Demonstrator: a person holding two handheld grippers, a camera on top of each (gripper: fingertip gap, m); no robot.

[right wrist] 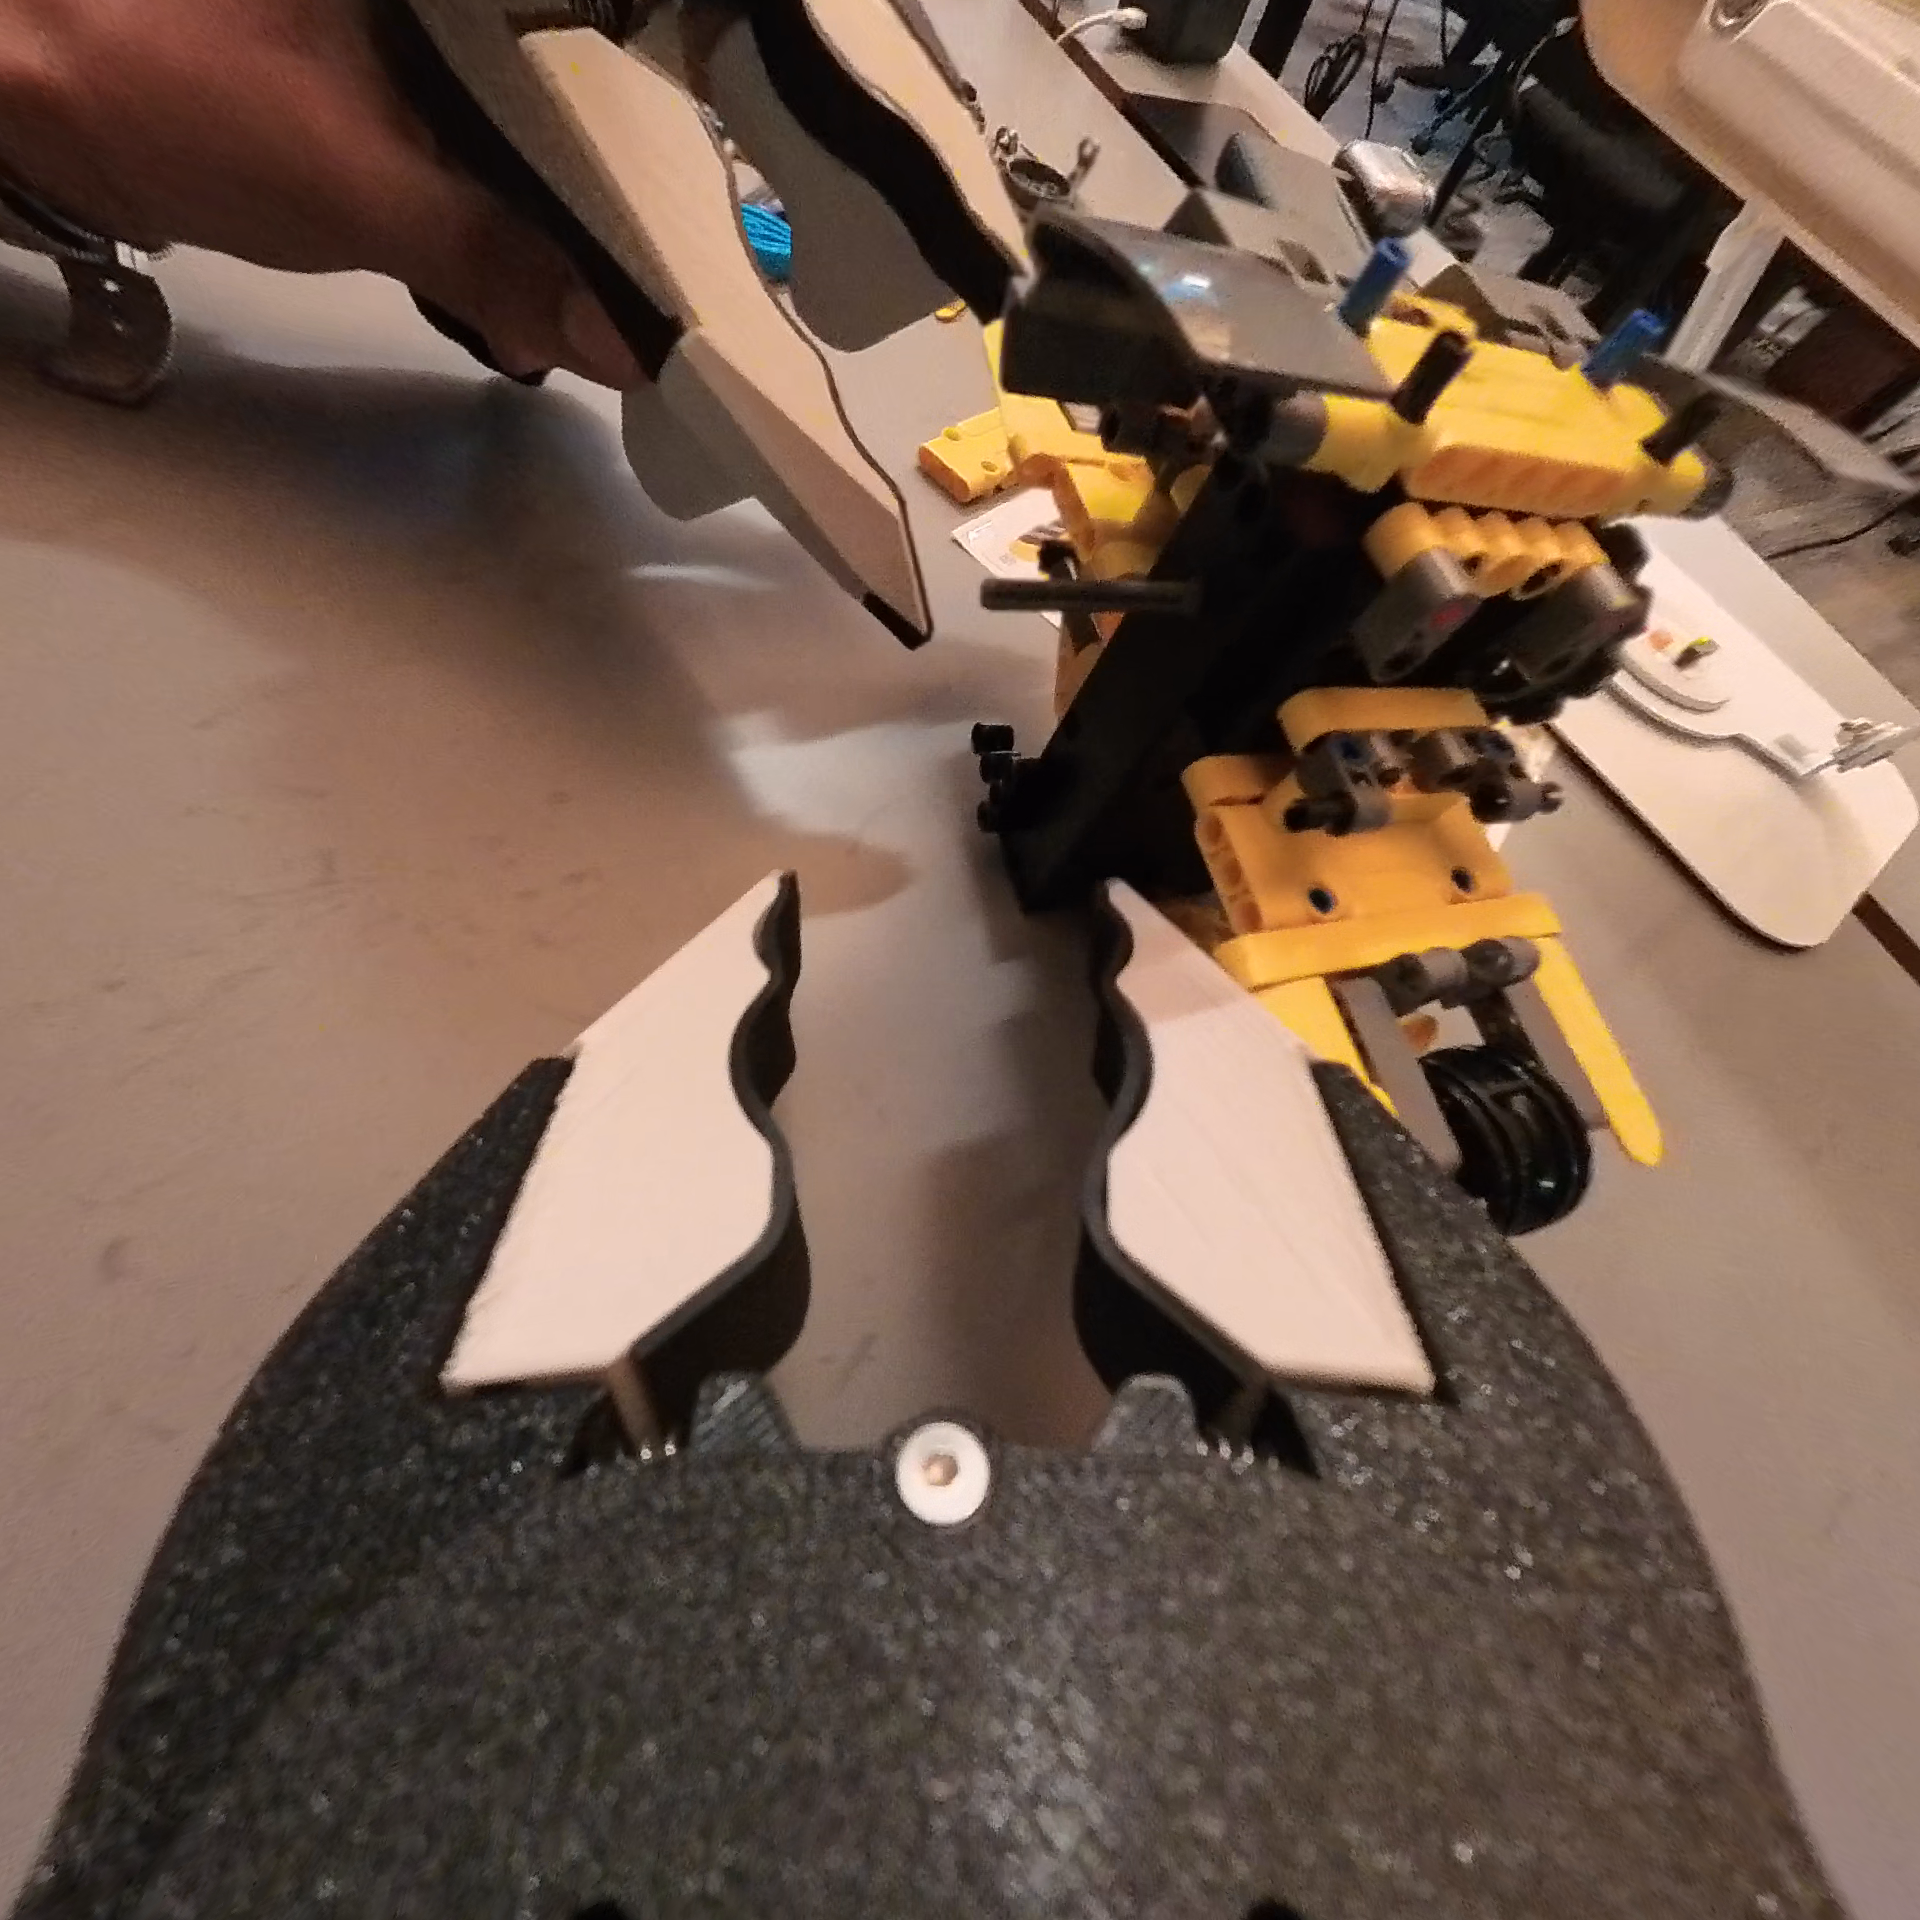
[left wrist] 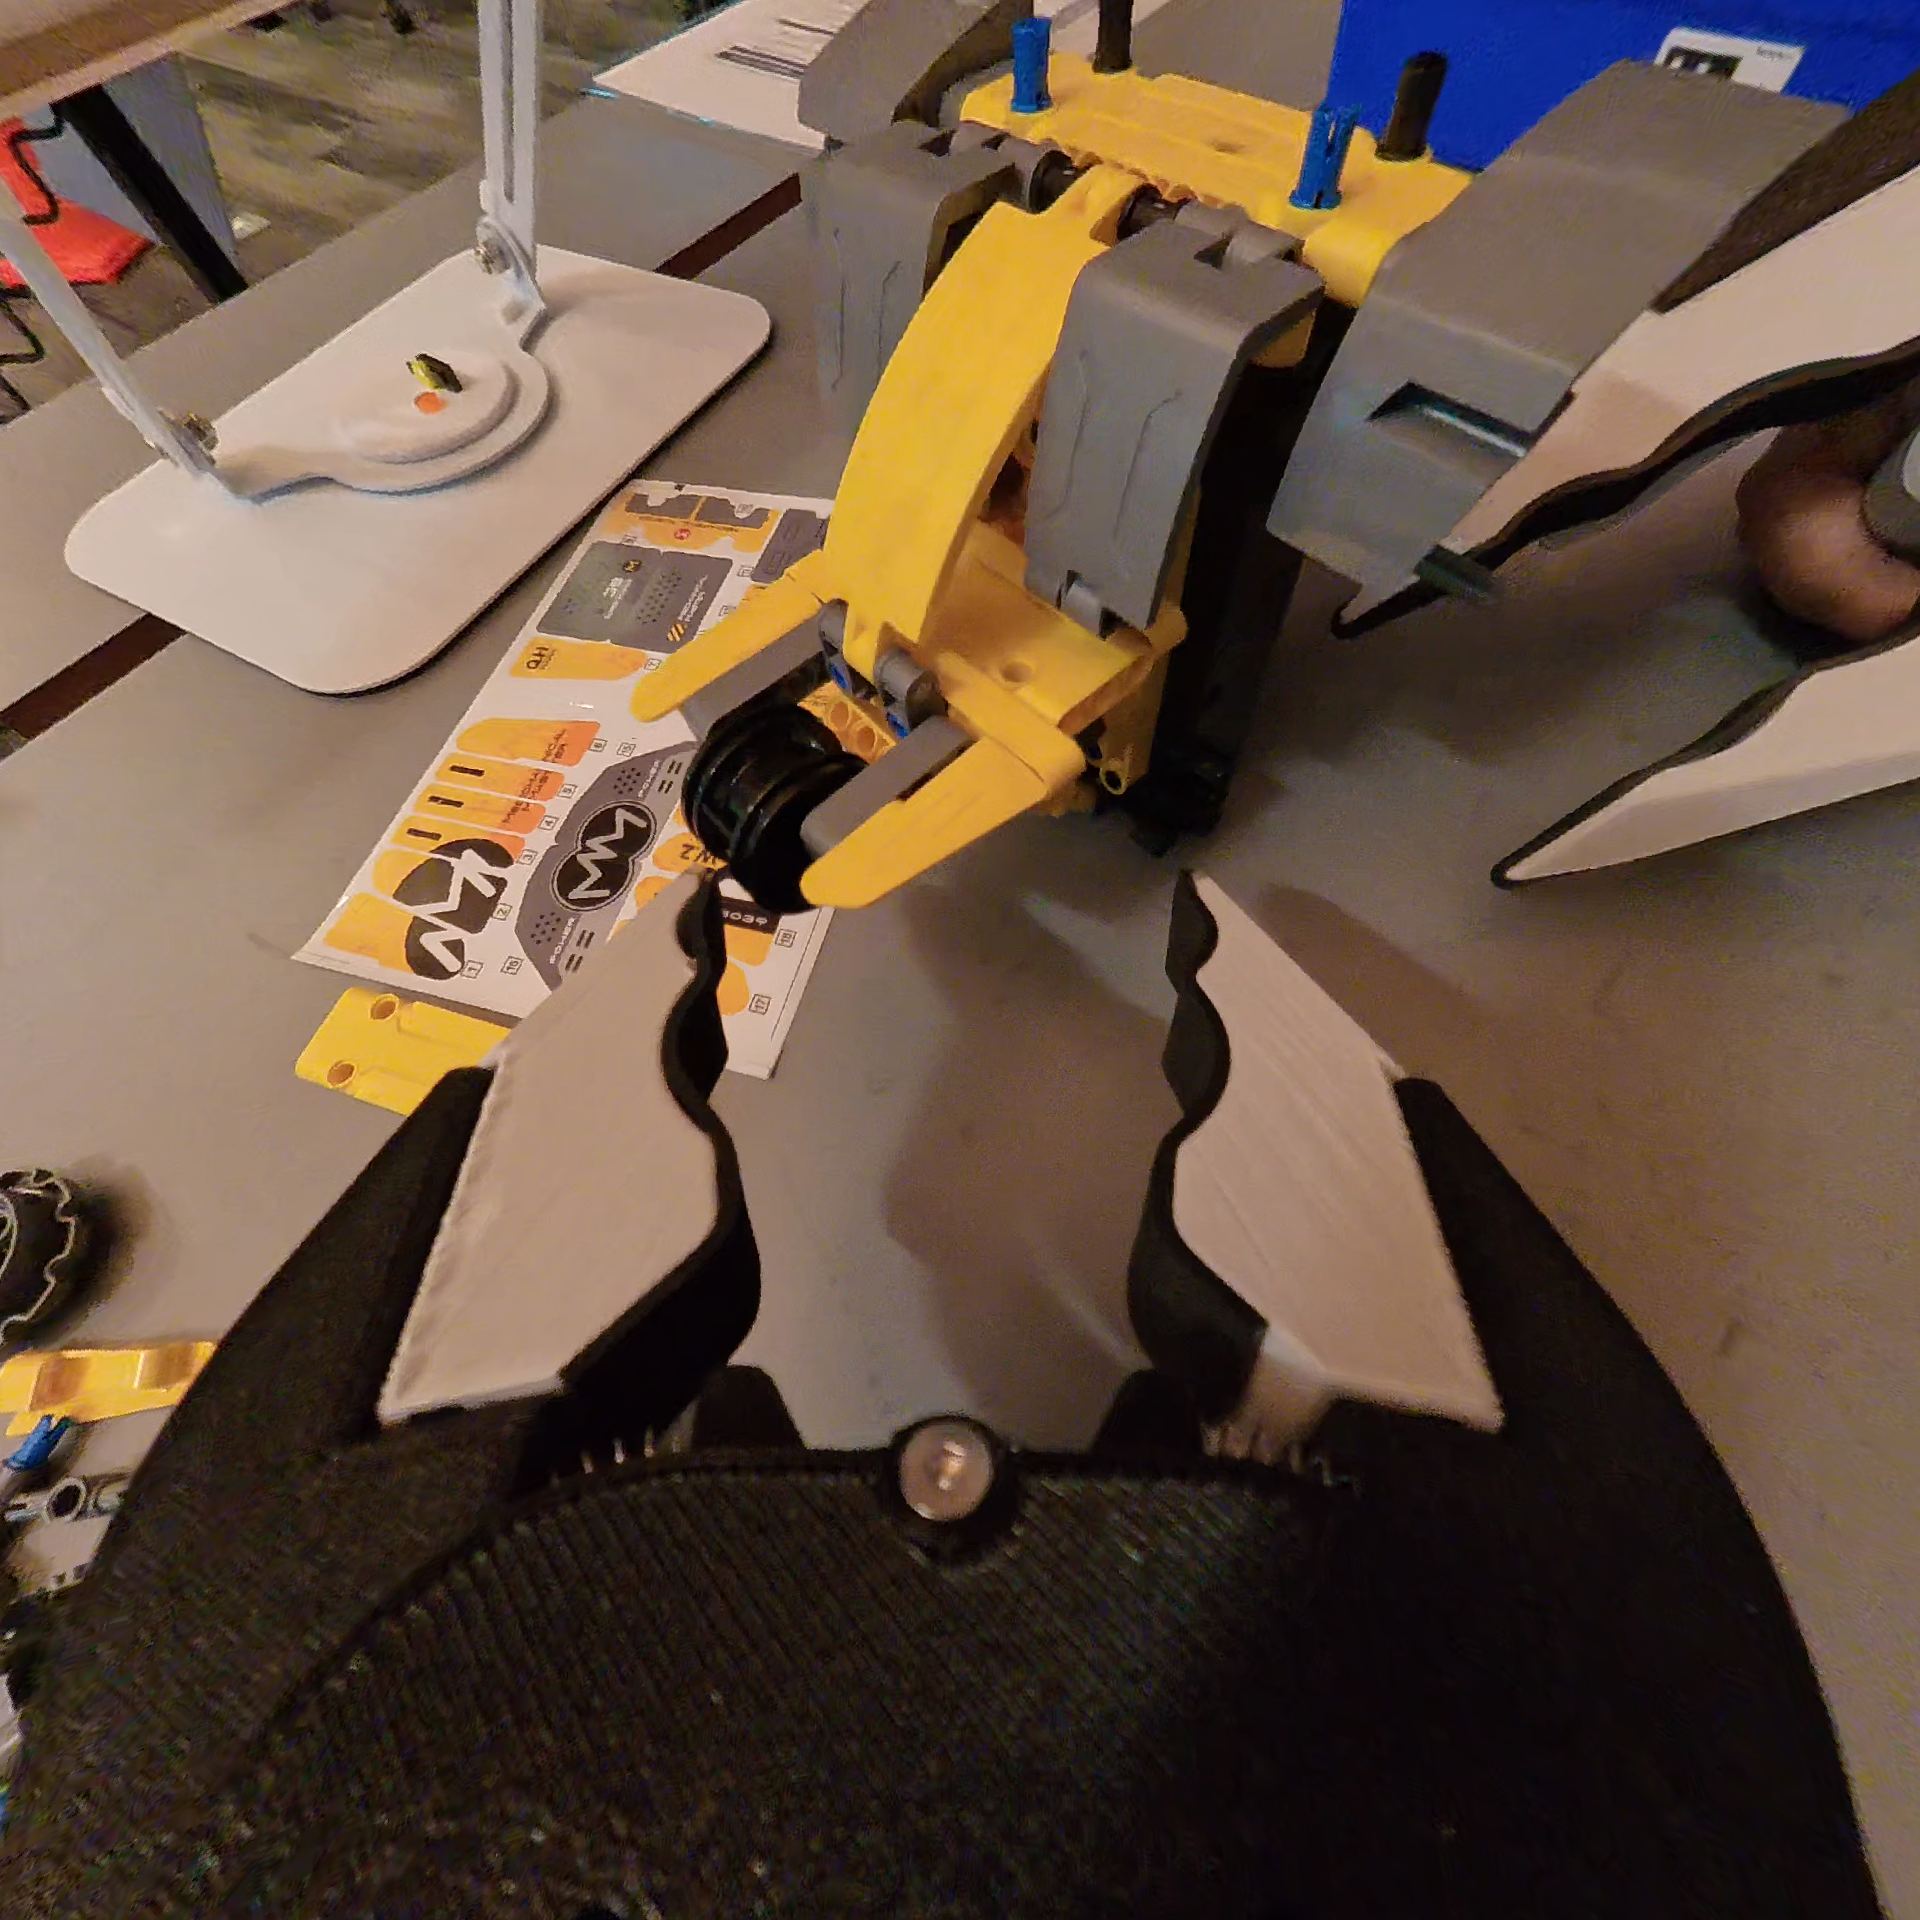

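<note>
Black textured body of the left hand-held gripper (left wrist: 940, 894) fills the near edge of the left wrist view, its two white fingers (left wrist: 582, 1164) spread wide apart, nothing between them, only bare grey tabletop (left wrist: 1558, 1091). Left fingertip sits just beside the black wheel (left wrist: 764, 805) at the near end of a yellow, grey and black building-brick model (left wrist: 1049, 499), which stands on the tabletop just past the fingertips. Whether the tip touches the wheel, cannot tell. Blue pins (left wrist: 1320, 156) and black pins stick up from the model's far yellow top. Sticker sheet (left wrist: 561, 769) lies flat on the left, partly under the wheel and left finger; a loose yellow brick piece (left wrist: 390, 1049) lies at its near edge. White flat stand base (left wrist: 416, 457) sits far left. More loose parts lie at the near left edge, blurred.

Right hand-held gripper (right wrist: 945, 904), in the right wrist view, also has its fingers (right wrist: 644, 1164) apart and empty, hovering over the tabletop (right wrist: 312, 831), right fingertip just beside the model's (right wrist: 1351, 644) black base; contact unclear. Model's black wheel (right wrist: 1512, 1143) lies right of that finger. Other gripper shows far left in this view, held by a person's hand (right wrist: 260, 135), fingers apart, tips near the model's grey panel (right wrist: 1174, 301).
</note>
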